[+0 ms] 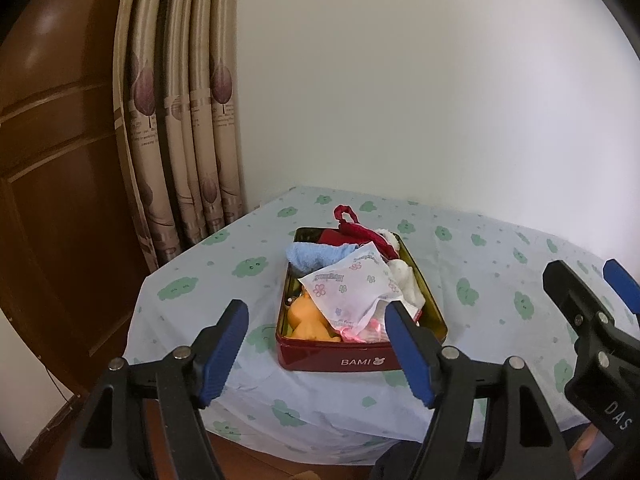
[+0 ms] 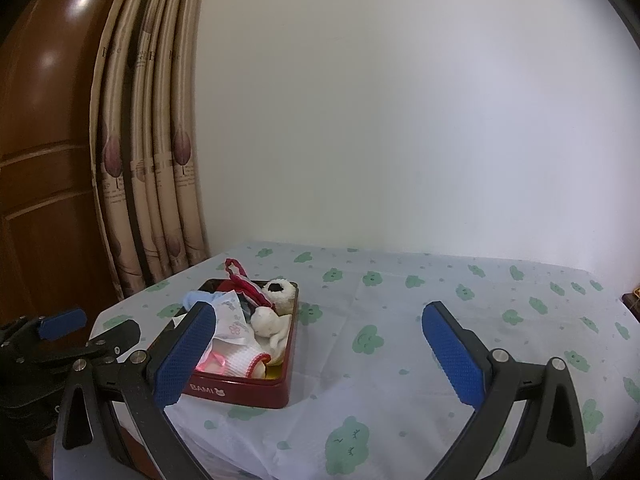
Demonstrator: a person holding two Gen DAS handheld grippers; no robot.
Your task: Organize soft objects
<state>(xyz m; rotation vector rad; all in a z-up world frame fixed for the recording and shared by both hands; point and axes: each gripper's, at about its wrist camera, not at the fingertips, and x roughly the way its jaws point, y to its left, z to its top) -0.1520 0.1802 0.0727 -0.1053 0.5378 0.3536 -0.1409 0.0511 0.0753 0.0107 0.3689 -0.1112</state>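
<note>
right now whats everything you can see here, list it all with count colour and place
tin box: one, dark red, marked BAMI, on the table, open
blue towel: one, light blue, rolled, far left in the box
printed pouch: one, white with pink flowers, on top of the pile
orange toy: one, orange, near left corner of the box
plush toy: one, cream white, right side of the box
red drawstring bag: one, dark red, far end, its loop over the rim
tablecloth: one, pale blue with green clouds, covers the table
curtain: one, beige with leaf print, left of the wall
wooden door: one, brown, far left
left gripper: one, black with blue pads, jaws open, empty
right gripper: one, same colours, jaws open, empty
</note>
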